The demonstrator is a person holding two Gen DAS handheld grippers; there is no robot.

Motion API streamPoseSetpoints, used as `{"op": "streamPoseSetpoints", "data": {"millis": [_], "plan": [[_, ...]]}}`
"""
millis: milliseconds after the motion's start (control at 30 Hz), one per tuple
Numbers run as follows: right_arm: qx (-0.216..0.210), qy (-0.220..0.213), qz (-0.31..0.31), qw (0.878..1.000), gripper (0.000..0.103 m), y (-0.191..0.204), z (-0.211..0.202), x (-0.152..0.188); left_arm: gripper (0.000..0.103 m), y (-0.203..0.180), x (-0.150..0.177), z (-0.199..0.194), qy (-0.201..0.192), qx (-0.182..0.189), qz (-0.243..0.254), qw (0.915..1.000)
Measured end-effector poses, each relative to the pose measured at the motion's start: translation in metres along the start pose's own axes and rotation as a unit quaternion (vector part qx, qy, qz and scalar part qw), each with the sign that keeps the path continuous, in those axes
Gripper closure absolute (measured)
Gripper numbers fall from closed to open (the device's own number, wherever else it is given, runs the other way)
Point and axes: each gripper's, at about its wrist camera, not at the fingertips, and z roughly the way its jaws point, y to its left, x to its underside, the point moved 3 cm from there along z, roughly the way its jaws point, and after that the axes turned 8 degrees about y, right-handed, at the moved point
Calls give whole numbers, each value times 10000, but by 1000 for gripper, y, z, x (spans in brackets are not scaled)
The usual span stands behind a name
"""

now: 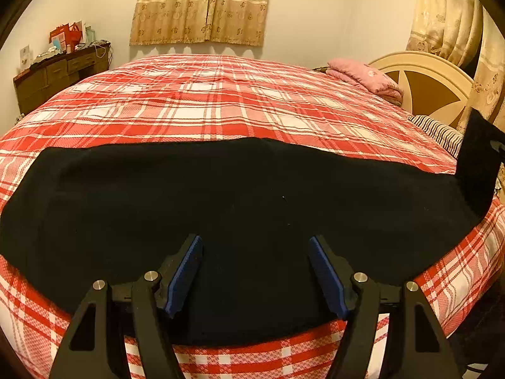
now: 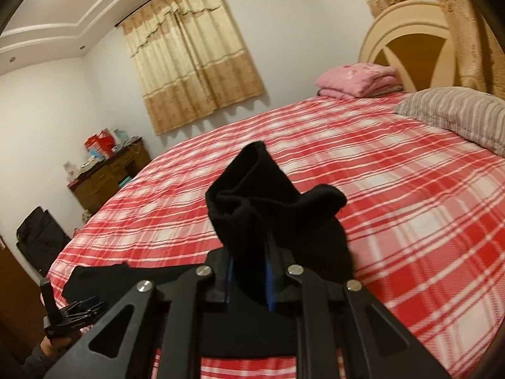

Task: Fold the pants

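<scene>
Black pants (image 1: pixel 221 195) lie spread across the near edge of the red plaid bed (image 1: pixel 221 101). My left gripper (image 1: pixel 255 241) hovers just above their middle, open, its blue pads (image 1: pixel 186 271) wide apart with nothing between them. At the far right of the left wrist view one end of the pants (image 1: pixel 479 161) is lifted off the bed. In the right wrist view my right gripper (image 2: pixel 249 271) is shut on that bunched end of the pants (image 2: pixel 252 208), which covers its fingertips. The left gripper (image 2: pixel 79 308) shows at lower left, held by a hand (image 2: pixel 53 344).
A folded pink blanket (image 1: pixel 366 79) and a striped pillow (image 2: pixel 457 113) lie at the head of the bed by the round headboard (image 1: pixel 423 85). A cluttered wooden dresser (image 1: pixel 60 75) stands against the far wall. A black bag (image 2: pixel 41 237) sits on the floor.
</scene>
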Motion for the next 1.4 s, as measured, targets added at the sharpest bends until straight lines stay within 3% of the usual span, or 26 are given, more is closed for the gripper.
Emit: {"op": "streamPoseSetpoints", "data": {"millis": [600,867,967,1067,1167,1333,1400], "plan": [[-702,750,-745,9919,85,107,85,34,31,0,4,-2,-38,87,-56,9999],[-733,1474,-1314,9776,85,136,122,77,31,-8,3,-5,11,287,-36,9996],[-686,1818,-1464,9699,76,138,132,92,31,-20,-1,-5,45,575,55,9983],[-720,1969,-1552,9654,32,133,123,95,31,-39,-7,-2,131,936,195,9953],[-943,1852,-1482,9669,31,120,100,91,31,-57,-13,5,238,1227,302,9917],[-891,1588,-1020,9780,31,77,74,85,31,-91,-29,21,407,1426,525,9876],[-700,1259,-674,9873,31,51,66,81,32,-111,-37,27,479,1547,618,9849]]}}
